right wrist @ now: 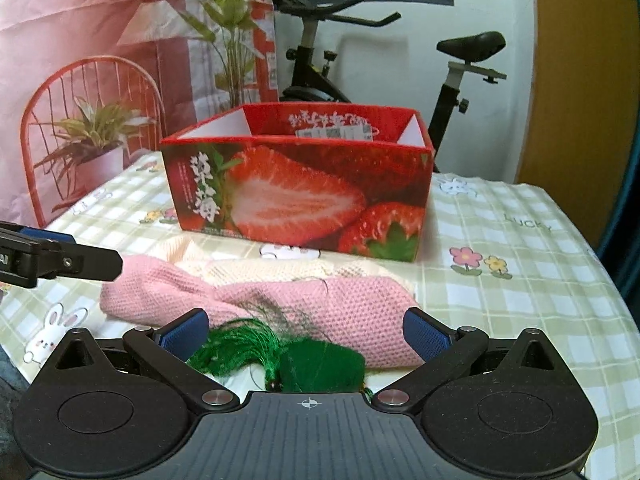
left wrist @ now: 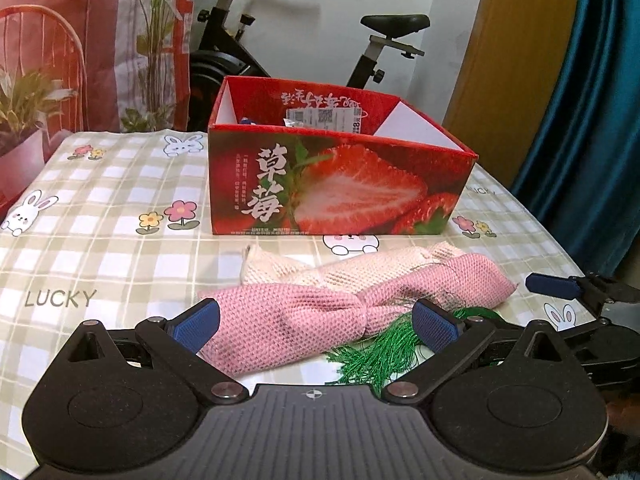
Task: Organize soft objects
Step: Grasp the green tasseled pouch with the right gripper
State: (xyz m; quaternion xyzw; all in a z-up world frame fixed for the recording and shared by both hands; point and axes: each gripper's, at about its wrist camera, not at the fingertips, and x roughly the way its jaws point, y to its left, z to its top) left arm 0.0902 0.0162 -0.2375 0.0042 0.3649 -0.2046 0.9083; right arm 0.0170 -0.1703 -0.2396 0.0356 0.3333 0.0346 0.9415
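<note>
We've got both grippers down low over the checked tablecloth (left wrist: 120, 184), jaws spread wide and nothing held in either. Our left gripper (left wrist: 316, 326) sits with the pink knitted cloth (left wrist: 288, 320) between its fingers, not touching as far as we can tell. Our right gripper (right wrist: 306, 334) frames the green tassel (right wrist: 280, 352) (threads fanned out all over), which lies against the pink cloth's near edge. A cream knitted cloth (left wrist: 320, 274) lies just behind the pink one, with the strawberry box (left wrist: 340, 184) standing open behind that.
</note>
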